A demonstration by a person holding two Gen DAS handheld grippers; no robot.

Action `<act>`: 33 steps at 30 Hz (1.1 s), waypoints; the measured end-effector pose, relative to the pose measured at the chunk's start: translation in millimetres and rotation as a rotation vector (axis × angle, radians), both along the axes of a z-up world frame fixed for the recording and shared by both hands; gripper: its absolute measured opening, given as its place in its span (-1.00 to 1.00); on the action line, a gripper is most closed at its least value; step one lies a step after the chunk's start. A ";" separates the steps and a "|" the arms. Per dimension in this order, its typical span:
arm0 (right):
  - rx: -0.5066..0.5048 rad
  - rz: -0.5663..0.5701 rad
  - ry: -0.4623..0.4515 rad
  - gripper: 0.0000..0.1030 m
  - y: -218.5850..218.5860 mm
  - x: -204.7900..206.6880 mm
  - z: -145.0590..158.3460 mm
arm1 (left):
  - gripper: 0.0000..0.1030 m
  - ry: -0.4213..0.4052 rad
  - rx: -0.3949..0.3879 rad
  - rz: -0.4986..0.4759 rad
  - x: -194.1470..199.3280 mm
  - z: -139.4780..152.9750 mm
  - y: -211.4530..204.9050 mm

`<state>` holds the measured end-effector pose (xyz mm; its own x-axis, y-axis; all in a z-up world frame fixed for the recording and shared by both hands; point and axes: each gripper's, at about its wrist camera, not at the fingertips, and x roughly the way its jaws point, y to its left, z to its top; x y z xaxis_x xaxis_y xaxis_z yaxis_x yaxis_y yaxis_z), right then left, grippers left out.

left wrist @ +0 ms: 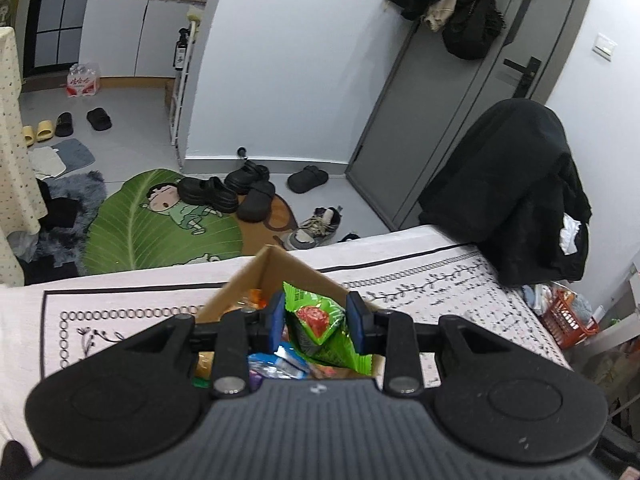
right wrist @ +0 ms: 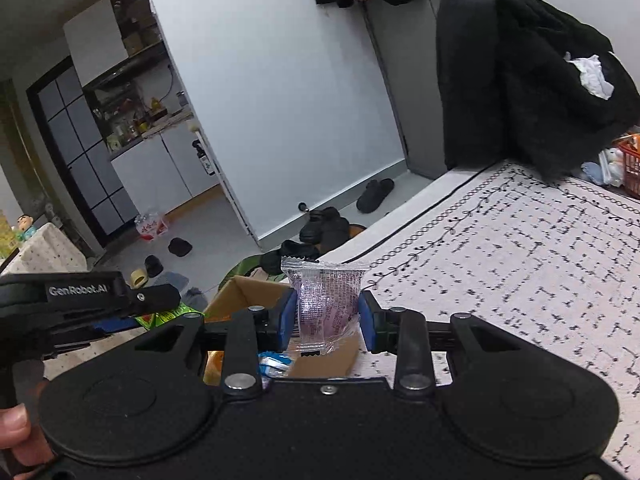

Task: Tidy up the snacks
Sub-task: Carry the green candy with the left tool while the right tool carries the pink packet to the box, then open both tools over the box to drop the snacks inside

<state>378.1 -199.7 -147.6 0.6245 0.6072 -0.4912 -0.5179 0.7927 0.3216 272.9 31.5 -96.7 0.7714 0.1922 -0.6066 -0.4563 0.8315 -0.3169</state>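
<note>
The left gripper [left wrist: 316,322] is clamped on a green snack packet [left wrist: 320,322], its blue pads pressing both sides, right above an open cardboard box [left wrist: 272,268] that holds more wrapped snacks [left wrist: 276,366]. The right gripper [right wrist: 328,316] grips a clear wrapper with a purple sweet [right wrist: 326,304] inside, also over the box [right wrist: 240,292], whose near wall shows beneath it. The left tool appears at the left edge of the right wrist view. The box stands on a table under a white patterned cloth [right wrist: 520,248]. Beyond, a black coat [left wrist: 516,192] drapes a chair, and shoes [left wrist: 224,192] lie on a green leaf mat [left wrist: 152,224].
</note>
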 end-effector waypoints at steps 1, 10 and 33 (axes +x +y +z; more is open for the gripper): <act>0.003 0.005 0.001 -0.37 3.5 -0.9 0.3 | -0.39 0.005 -0.001 0.003 -0.7 -1.4 3.9; -0.034 0.057 0.003 -0.36 42.3 -10.5 -8.0 | -0.38 0.056 -0.062 0.013 -2.4 -17.6 34.9; -0.157 0.003 -0.003 -0.17 55.3 -19.7 -10.2 | 0.55 0.083 -0.151 0.024 -5.8 -18.7 51.1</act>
<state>358.4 -144.4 -157.8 0.6242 0.5249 -0.5786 -0.5211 0.8316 0.1922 267.2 82.6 -115.4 0.7140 0.1120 -0.6911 -0.5051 0.7659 -0.3978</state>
